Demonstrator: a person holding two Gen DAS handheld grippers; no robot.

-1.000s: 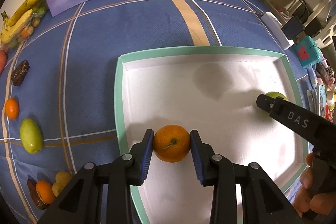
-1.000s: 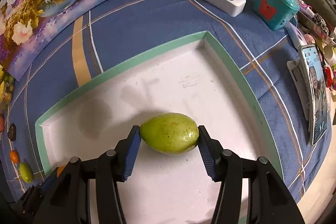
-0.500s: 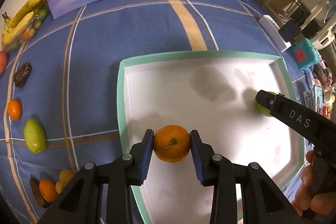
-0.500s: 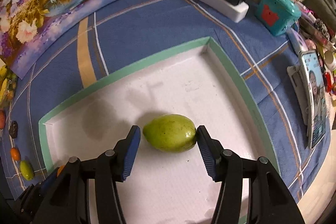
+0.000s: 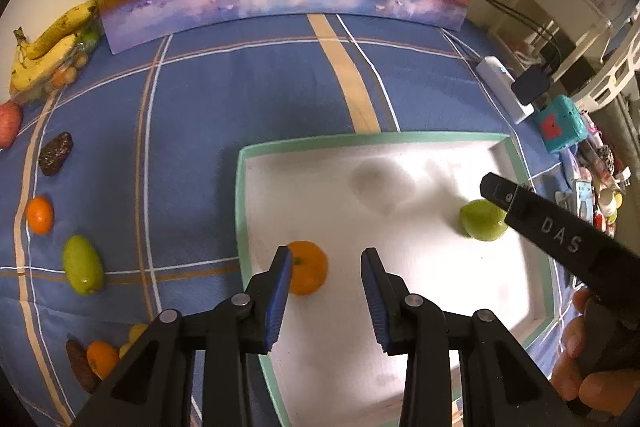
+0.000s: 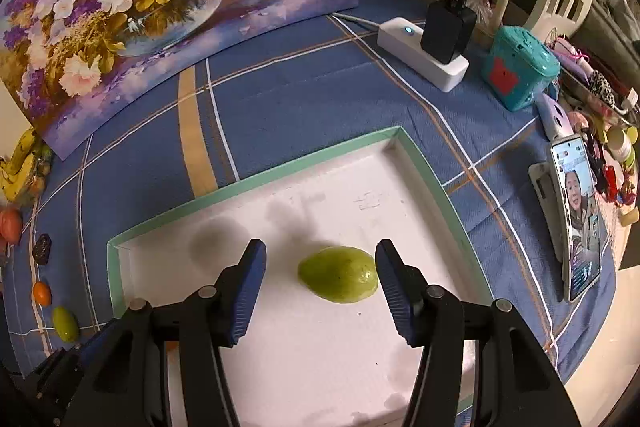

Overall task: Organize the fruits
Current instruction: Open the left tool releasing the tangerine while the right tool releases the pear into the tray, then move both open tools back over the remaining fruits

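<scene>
While both fruits lie in the tray (image 5: pixel 240 211):
Left gripper (image 5: pixel 325 291): jaws apart, gripping nothing; orange (image 5: pixel 307 267) below them, against the left pad.
Right gripper (image 6: pixel 320 293): jaws apart, empty; green fruit (image 6: pixel 339 279) below, nearer the right pad, clear of both.

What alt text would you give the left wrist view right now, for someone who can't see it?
The left gripper hangs open above a white tray, an orange lying in the tray beside its left finger. A green fruit sits further right in the tray, partly behind the right gripper. More fruit lies on the blue checked cloth at left.
</scene>
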